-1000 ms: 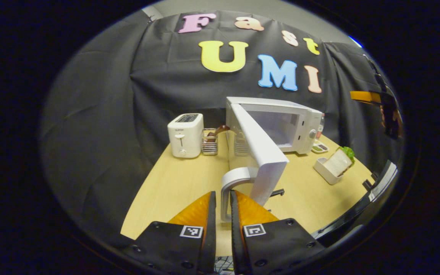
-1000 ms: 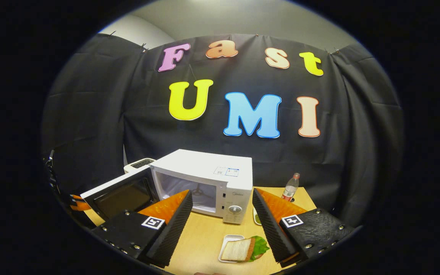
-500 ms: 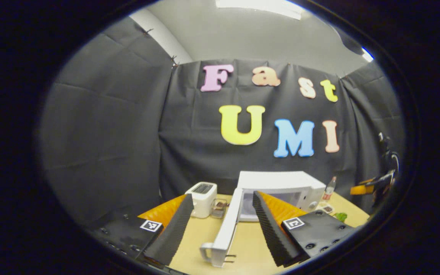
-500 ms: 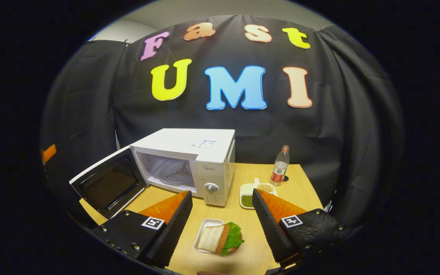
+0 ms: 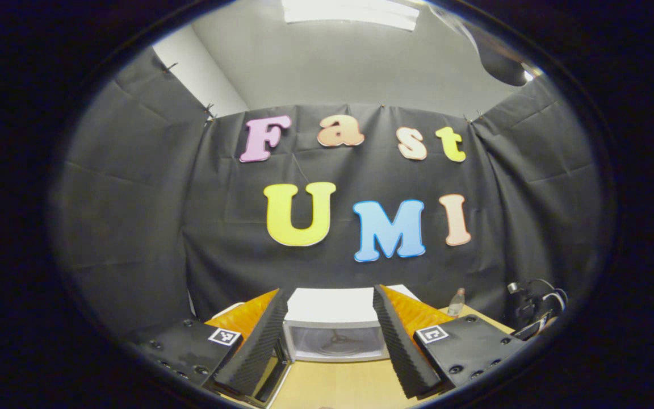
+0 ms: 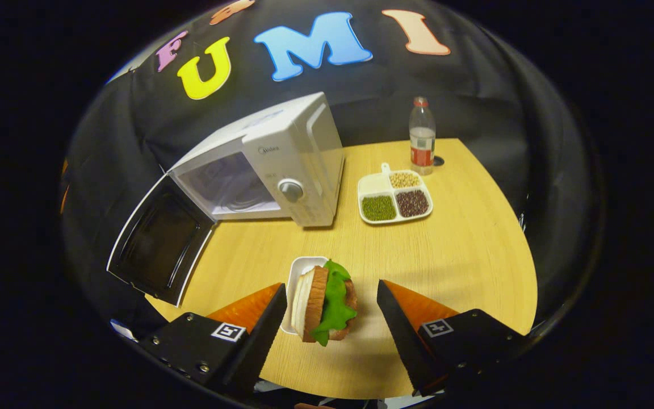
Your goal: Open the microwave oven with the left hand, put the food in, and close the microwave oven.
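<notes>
The white microwave (image 6: 281, 165) stands on the wooden table with its door (image 6: 159, 247) swung wide open to the left, cavity bare. A sandwich with lettuce (image 6: 327, 304) rests on edge in a small white tray (image 6: 298, 270) near the table's front. My right gripper (image 6: 331, 292) is open, its fingers on either side of the sandwich without touching it. In the left gripper view, the left gripper (image 5: 330, 301) is open and raised, facing the microwave (image 5: 335, 341) from a distance, with the open door's edge (image 5: 273, 380) just past its left finger.
A divided white dish of beans (image 6: 395, 196) and a water bottle (image 6: 421, 136) stand right of the microwave. The round table's edge (image 6: 523, 272) curves off at the right. A bottle (image 5: 456, 302) and dark equipment (image 5: 531, 309) appear at the right of the left gripper view.
The left gripper let go of the door handle, opened, and pulled back and up. The right gripper dropped towards the sandwich, which now lies between its open fingers.
</notes>
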{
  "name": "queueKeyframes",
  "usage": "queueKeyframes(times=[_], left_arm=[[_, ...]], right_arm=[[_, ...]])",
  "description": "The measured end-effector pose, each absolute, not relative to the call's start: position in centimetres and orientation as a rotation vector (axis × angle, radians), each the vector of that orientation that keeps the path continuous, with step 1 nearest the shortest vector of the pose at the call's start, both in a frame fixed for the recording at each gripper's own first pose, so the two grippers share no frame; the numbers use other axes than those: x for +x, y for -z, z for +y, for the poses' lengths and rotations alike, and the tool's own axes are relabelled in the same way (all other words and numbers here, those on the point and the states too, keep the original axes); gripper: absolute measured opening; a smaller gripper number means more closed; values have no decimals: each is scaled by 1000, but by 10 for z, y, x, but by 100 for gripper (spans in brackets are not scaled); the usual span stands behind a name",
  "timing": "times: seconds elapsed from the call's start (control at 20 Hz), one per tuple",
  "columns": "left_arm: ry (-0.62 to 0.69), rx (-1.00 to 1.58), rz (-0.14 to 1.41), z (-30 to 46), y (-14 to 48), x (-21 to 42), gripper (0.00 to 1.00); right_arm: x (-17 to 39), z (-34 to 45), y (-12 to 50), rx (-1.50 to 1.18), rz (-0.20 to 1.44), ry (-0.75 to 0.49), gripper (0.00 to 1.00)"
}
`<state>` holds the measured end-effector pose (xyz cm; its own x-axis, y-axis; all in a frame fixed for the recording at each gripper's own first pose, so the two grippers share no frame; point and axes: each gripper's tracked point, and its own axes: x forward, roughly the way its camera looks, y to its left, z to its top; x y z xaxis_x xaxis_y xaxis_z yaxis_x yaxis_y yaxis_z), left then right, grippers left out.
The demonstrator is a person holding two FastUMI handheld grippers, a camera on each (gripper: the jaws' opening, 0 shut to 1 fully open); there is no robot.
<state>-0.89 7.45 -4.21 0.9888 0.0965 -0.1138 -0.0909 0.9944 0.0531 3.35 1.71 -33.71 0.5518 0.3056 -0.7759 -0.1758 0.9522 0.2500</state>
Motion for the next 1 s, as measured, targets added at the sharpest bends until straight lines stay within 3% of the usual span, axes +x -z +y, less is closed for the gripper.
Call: queueKeyframes(times=[0.15, 0.2, 0.4, 0.5, 0.6, 0.75, 0.8, 1.0], left_arm=[[-93, 56, 142, 49, 44, -2, 94], [-94, 53, 143, 44, 42, -2, 100], [-61, 26, 164, 33, 49, -3, 97], [-60, 23, 180, 40, 56, -1, 100], [-41, 5, 192, 45, 61, 2, 100], [-5, 4, 182, 61, 61, 4, 100], [12, 5, 180, 66, 63, 5, 100], [62, 3, 165, 97, 57, 2, 100]], right_arm=[[26, 27, 363, 252, 1048, -327, 97], [23, 29, 371, 272, 1071, -338, 97], [19, 40, 384, 327, 1123, -337, 95], [21, 42, 392, 323, 1134, -311, 93], [19, 47, 390, 357, 1158, -298, 78], [18, 52, 385, 408, 1167, -254, 38], [18, 55, 385, 411, 1165, -239, 32], [19, 59, 363, 415, 1099, -166, 32]])
